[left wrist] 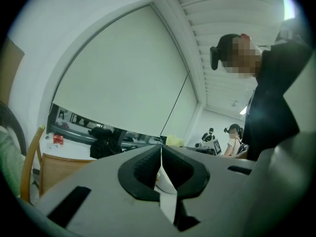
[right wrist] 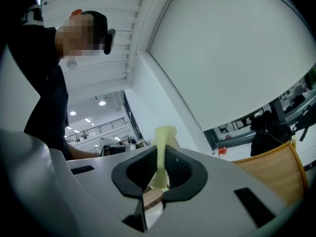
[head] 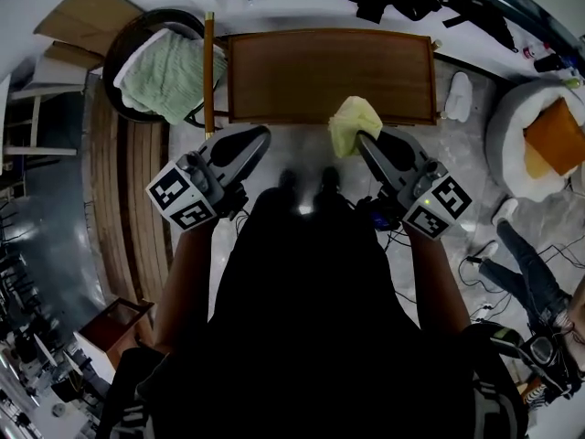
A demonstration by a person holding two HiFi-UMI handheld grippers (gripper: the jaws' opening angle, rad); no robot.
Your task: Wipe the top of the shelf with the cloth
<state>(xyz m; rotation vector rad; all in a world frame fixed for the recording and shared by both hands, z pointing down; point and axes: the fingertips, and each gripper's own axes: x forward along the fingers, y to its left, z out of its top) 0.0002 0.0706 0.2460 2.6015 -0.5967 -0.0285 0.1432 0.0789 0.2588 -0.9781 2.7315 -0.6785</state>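
starting nearest, the person's dark torso fills the lower half of the head view, with both tools held out ahead. the left gripper [head: 259, 137] sits at about 11 o'clock from the picture's middle. its own view shows the jaws pressed together with only a sliver of light between them and nothing caught there. the right gripper [head: 365, 141], at about 1 o'clock, has its jaws clamped on a yellow-green cloth [head: 355, 120]. a pinched fold of it stands up between the dark pads in the right gripper view.

the cloth's bunched bulk hangs at the near edge of the wooden shelf top [head: 302, 76], which lies at 12 o'clock. whether it touches the wood i cannot tell. i judge the wiping is only about to begin.

to do it well, lower the cloth until its loose bulk lies flat on the wood. then draw it in long overlapping passes from one end to the other, edges and corners included, with the jaws tilted off the surface so only fabric rubs. the left gripper need only keep out of the way.

farther off, a round basket [head: 123, 39] holding a green towel [head: 169, 76] sits at 10 o'clock, and a white pouf [head: 507, 117] at 2 o'clock.
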